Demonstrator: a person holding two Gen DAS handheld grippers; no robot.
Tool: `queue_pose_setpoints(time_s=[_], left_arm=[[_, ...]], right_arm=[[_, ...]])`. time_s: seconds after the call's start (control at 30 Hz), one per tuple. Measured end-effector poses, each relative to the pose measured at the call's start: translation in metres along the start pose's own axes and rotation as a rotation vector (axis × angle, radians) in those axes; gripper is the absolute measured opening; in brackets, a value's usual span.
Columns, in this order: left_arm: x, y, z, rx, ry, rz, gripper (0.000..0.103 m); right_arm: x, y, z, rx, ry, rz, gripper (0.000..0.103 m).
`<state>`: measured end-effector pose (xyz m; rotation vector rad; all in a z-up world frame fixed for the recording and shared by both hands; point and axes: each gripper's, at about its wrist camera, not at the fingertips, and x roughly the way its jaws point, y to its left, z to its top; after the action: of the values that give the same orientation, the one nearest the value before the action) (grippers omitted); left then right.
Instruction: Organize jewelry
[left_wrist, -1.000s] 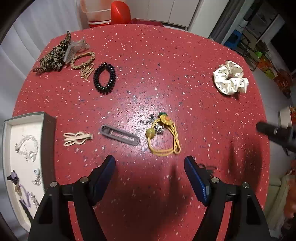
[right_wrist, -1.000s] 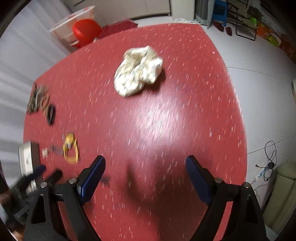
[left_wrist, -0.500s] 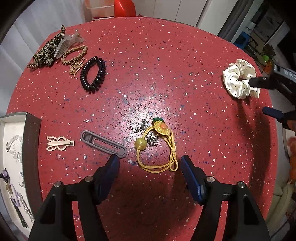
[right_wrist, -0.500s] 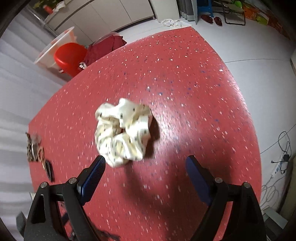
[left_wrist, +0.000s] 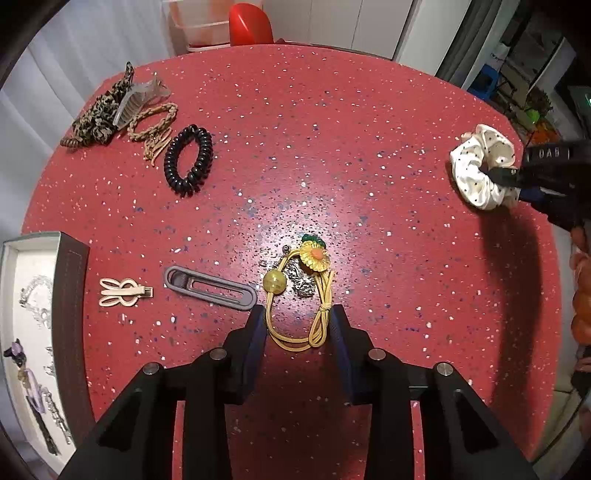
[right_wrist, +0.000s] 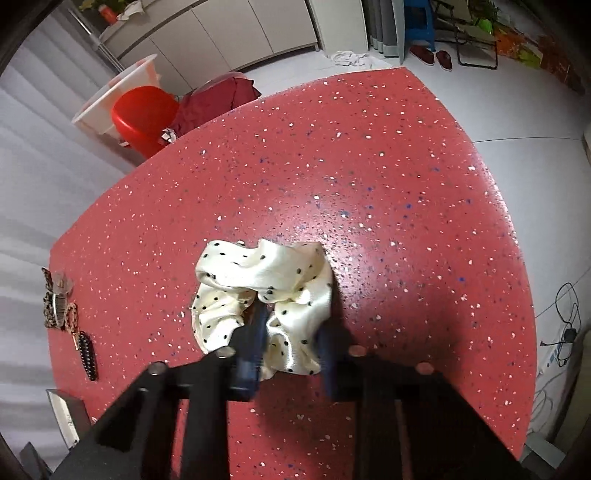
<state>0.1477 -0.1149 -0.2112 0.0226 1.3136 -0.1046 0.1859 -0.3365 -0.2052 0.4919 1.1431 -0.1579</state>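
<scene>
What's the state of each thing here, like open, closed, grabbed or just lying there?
Left hand-held gripper: jaws closing around the yellow hair tie, which lies flat.
Right hand-held gripper: closed on the white scrunchie.
Jewelry box: open.
Black coil tie: lying loose.
Grey clip: lying flat.

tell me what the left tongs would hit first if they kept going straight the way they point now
Probably the yellow hair tie: its loop already lies between the fingers of the left tongs, which stand either side of it and, as far as this view shows, are not clamped on it. Straight ahead come its bead and flower charm, with small silver pieces beside them.
</scene>
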Motion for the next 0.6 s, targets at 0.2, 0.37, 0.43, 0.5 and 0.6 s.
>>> queue_pose_setpoints(time_s=[0.2,0.37,0.43,0.5,0.6], left_arm=[[-0.012,0.003,-0.001,0.028,-0.024,-0.069,0.003],[-0.031,0.008,-0.002,0.049,-0.053,-0.109,0.003],[-0.038,0.008,-0.002,0.055,-0.059,-0.123,0.003],[-0.044,0.015,-0.004,0.063,-0.059,-0.132,0.003],[-0.051,0.017,-0.009,0.072,-0.057,-0.136,0.003]], right_arm=[[-0.016,0.008,-0.015,-0.090,-0.025,-0.012,0.012],[-0.028,0.014,-0.033,-0.126,-0.019,0.010,0.012],[-0.033,0.015,-0.040,-0.129,-0.013,0.018,0.012],[-0.038,0.015,-0.049,-0.129,-0.006,0.022,0.012],[-0.048,0.014,-0.061,-0.128,0.004,0.029,0.012]])
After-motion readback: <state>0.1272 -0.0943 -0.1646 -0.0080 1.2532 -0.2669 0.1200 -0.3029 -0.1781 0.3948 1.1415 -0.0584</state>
